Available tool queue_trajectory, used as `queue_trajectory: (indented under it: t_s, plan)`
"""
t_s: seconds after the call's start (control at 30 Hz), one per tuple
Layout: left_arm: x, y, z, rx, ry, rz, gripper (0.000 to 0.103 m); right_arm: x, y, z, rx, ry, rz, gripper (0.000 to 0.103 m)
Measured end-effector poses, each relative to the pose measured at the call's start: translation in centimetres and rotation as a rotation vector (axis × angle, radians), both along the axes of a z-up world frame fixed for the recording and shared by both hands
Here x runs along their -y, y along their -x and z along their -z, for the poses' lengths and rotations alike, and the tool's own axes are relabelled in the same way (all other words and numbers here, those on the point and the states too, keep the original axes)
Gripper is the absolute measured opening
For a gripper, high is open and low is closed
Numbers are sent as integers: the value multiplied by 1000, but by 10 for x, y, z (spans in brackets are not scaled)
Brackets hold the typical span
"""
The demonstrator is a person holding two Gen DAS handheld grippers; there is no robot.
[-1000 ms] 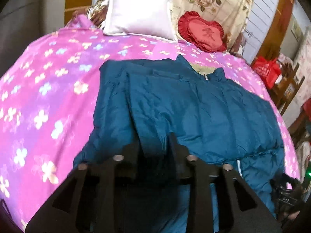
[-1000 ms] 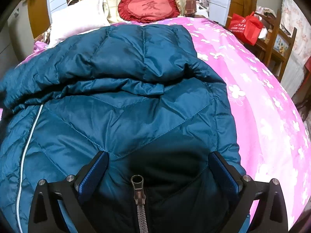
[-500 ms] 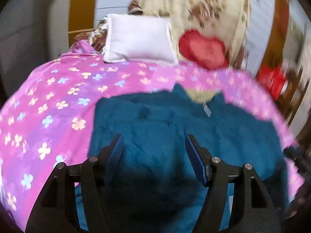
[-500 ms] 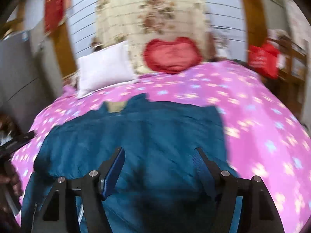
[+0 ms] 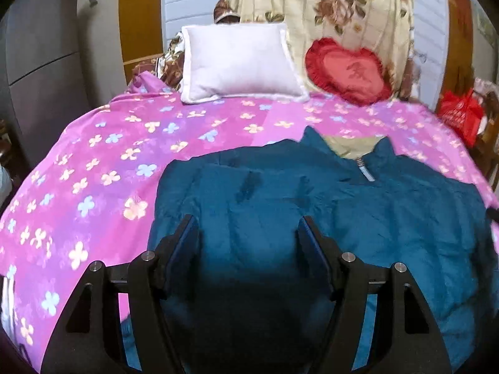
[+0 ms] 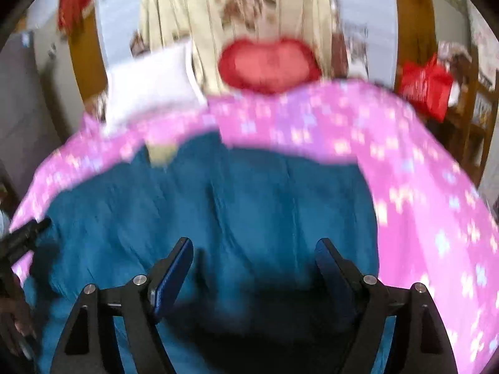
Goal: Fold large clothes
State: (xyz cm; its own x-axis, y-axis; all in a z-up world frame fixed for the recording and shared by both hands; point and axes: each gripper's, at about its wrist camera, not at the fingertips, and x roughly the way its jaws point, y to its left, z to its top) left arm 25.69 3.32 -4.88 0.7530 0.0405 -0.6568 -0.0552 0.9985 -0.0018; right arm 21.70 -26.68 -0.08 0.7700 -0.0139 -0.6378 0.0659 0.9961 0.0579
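Your left gripper [image 5: 248, 233] hangs spread and empty, your right gripper [image 6: 254, 257] is opening, nothing between — the jacket [image 5: 358, 218] lies on the bed [image 5: 93, 171]. Grab the hem evenly — fold toward the collar.

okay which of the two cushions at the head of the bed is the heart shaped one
The red cushion, with a ruffled edge, leaning against the floral quilt. The other, the white pillow to its left, is a plain rectangle.
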Motion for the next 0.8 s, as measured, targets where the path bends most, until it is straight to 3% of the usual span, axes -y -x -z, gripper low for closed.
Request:
queue_trajectory:
  t_s: [0.07,0.13,0.2,0.3,0.47,0.57,0.67,0.8]
  plan:
    - [-3,-16,15,-65,-5,-16,68,-9,-23,-2,-2,9,-32,79]
    - [-9,-24,30,-119,31,-28,75,-11,-48,11,-30,43,-36,79]
    - [-9,-22,34,-114,48,-22,80,-5,-67,41,-130,48,-53,79]
    - [-1,-22,39,-118,21,7,85,5,-66,62,-118,35,-63,85]
    - [-4,-23,46,-130,53,13,86,10,-72,72,-186,27,-65,88]
    - [-5,-24,44,-130,58,14,86,12,-73,73,-197,18,-67,88]
    - [-7,-11,27,-78,16,-15,85,9,-64,61,-178,27,-62,87]
    - [-13,25,-7,24,111,-3,85,5,-19,21,-33,1,-65,85]
